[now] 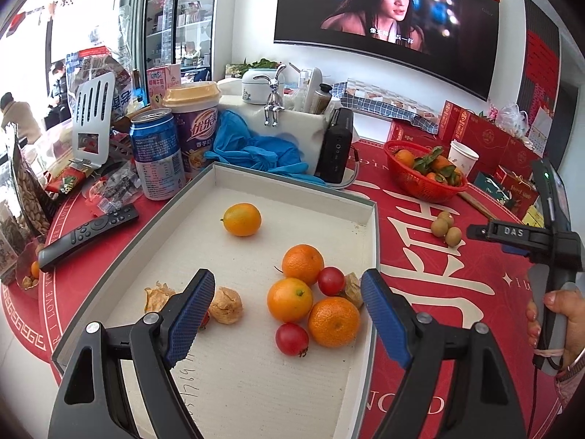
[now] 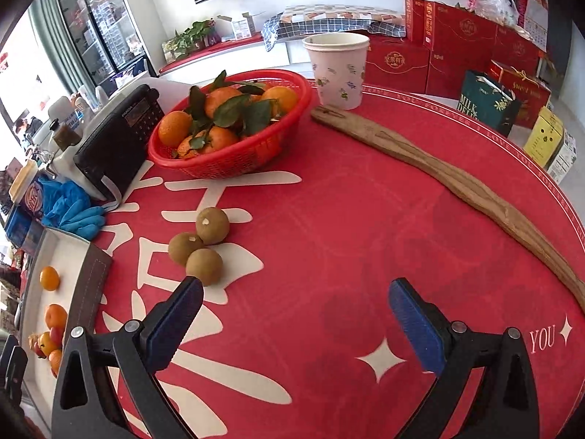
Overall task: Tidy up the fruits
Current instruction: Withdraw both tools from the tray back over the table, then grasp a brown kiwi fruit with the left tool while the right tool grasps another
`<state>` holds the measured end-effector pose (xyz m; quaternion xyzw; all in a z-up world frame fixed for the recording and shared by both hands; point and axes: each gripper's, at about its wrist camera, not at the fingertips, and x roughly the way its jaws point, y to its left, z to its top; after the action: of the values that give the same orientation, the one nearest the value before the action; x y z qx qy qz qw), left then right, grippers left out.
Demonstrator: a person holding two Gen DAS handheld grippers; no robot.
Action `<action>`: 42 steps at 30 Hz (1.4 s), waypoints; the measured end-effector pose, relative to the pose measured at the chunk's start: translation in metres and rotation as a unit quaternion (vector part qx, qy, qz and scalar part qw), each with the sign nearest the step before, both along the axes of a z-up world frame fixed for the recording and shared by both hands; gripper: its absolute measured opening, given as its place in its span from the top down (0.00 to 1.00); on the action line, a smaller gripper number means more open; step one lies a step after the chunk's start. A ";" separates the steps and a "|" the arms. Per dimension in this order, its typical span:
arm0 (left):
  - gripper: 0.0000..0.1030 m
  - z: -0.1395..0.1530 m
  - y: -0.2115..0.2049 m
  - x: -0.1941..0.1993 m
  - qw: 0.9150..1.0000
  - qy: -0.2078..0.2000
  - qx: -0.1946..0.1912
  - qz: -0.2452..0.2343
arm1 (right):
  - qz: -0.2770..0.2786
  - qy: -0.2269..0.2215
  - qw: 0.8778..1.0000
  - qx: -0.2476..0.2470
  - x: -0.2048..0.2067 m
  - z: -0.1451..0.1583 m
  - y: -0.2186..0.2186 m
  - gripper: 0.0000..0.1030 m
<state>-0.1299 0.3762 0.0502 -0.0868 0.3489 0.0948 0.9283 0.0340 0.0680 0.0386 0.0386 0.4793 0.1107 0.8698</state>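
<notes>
Blue-padded left gripper (image 1: 289,292) and right gripper (image 2: 296,303) gape wide, holding nothing.

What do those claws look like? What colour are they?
The left claw and the right claw match: black plastic arms with triangular cut-outs, silver round rivets, and blue bumpy rubber pads on the fingers. From the left camera, the right one shows a black bar marked "DAS", a green light and a grey handle held by a bare hand.

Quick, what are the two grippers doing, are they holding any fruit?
Left gripper: open, holding nothing, above the white tray.
Right gripper: open, holding nothing.
</notes>
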 end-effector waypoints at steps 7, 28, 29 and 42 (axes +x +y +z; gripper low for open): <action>0.18 -0.002 -0.014 0.001 1.000 0.001 0.007 -0.024 | 0.010 -0.006 1.000 0.009 0.029 -0.003 0.037 0.26; 0.18 0.003 -0.076 0.016 0.992 0.007 0.005 -0.127 | 0.037 -0.041 0.998 0.028 -0.018 0.021 0.007 0.74; 0.18 0.003 -0.085 0.022 0.990 0.013 0.000 -0.143 | 0.038 -0.043 0.998 0.026 -0.028 0.022 -0.002 0.74; 0.50 -0.050 -0.168 0.148 0.977 0.120 0.046 -0.172 | 0.024 -0.040 0.995 0.083 -0.084 0.002 -0.098 0.74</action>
<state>0.0177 0.2085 0.0003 0.0289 0.4627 -0.0407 0.8851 -0.0501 -0.0301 0.0401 0.0947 0.4338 0.1726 0.8793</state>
